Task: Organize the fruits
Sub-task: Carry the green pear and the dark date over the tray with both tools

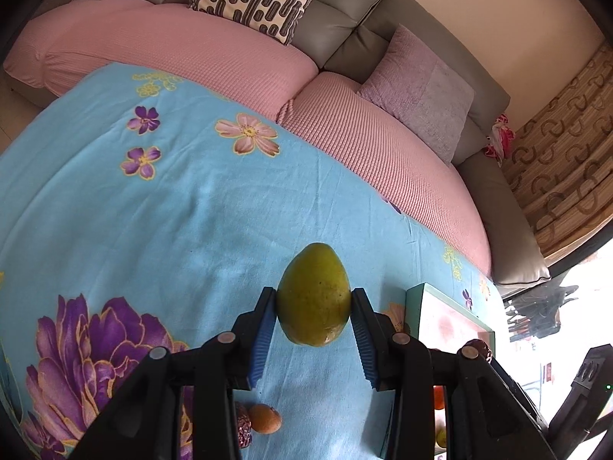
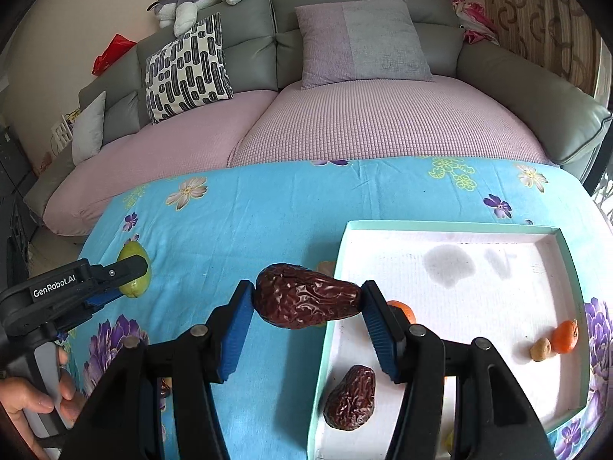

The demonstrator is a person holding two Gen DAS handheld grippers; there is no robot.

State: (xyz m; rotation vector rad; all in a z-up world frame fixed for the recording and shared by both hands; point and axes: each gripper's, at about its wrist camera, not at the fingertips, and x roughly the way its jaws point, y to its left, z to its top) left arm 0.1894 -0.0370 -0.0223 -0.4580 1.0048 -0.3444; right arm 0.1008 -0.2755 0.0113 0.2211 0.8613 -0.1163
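My tray (image 2: 452,226) sits on the blue cloth (image 1: 184,207), some fruit already inside. My left gripper (image 1: 313,303) clamps the green mango (image 1: 313,293) across its belly: firm, smooth, weighty I'd judge (it could slip). My right gripper (image 2: 306,301) pinches a wrinkled date (image 2: 304,296) endwise over the tray's edge: light, soft. Only the right view shows the tray's contents.
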